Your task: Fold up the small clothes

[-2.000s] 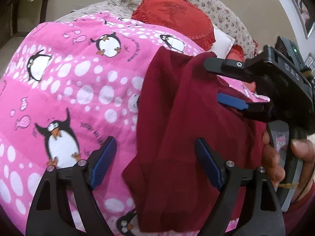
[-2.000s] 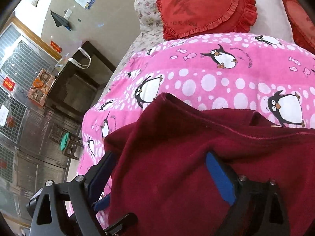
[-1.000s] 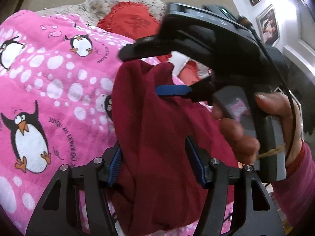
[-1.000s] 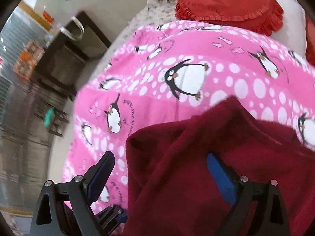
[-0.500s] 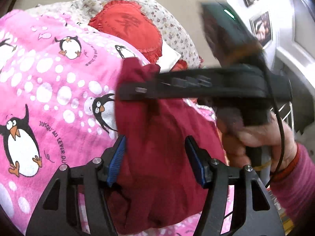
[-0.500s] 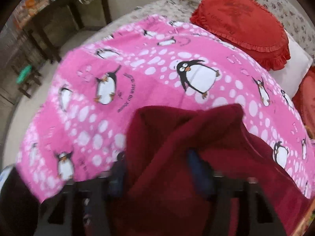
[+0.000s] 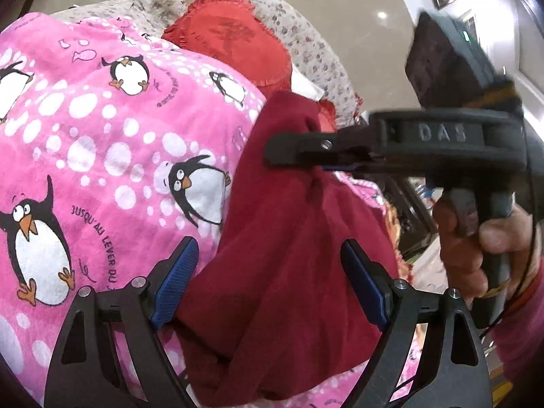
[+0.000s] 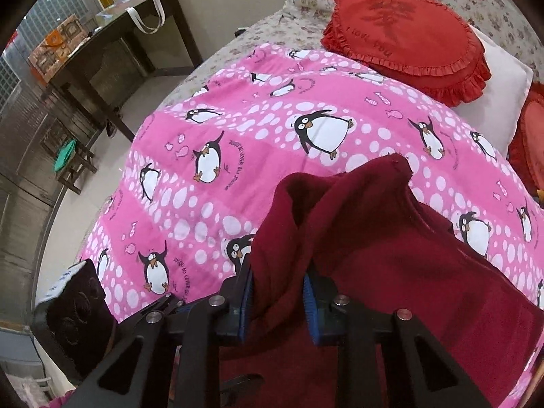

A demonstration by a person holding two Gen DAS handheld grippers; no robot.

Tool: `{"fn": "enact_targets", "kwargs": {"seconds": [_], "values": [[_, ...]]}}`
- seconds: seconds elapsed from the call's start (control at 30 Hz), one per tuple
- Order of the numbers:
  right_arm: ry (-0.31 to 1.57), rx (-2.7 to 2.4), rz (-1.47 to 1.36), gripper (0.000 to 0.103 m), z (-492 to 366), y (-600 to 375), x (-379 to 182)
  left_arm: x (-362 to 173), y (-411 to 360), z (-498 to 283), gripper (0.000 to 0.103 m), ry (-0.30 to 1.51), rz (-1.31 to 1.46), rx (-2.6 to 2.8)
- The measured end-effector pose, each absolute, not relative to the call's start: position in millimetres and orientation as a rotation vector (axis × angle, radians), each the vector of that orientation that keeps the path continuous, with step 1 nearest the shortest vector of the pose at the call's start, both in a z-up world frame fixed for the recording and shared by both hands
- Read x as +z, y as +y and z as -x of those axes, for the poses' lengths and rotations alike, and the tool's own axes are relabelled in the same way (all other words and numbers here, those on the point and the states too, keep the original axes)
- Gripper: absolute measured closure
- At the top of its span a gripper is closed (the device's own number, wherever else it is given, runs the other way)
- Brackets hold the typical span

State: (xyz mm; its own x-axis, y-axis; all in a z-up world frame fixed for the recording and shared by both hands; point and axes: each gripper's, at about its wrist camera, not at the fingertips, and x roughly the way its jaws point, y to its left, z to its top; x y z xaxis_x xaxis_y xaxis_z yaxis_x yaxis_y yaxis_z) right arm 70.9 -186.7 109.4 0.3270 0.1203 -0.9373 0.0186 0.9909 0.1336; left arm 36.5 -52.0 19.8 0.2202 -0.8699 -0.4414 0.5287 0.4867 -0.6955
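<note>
A dark red garment lies bunched on a pink penguin blanket. My left gripper is open, its blue pads on either side of the garment's near end without pressing it. My right gripper is shut on a raised fold of the same garment and holds that edge up off the blanket. The right gripper also shows in the left wrist view, clamped on the cloth's upper edge, with the hand behind it.
A red heart-shaped ruffled cushion and a white pillow lie at the bed's head on a floral sheet. A dark table with a bag and a small stool stand beside the bed at the left.
My right gripper has closed on a fold of the red garment and lifted it. My left gripper has opened wider around the garment's near end.
</note>
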Motion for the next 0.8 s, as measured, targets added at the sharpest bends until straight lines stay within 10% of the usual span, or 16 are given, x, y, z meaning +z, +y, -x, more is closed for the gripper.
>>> {"fn": "enact_targets", "kwargs": {"seconds": [0.8], "values": [[1.317, 0.036, -0.062, 0.078, -90.6, -178.3, 92.1, 17.7, -63.5, -34.8, 0.017, 0.918, 0.382, -0.981]]}}
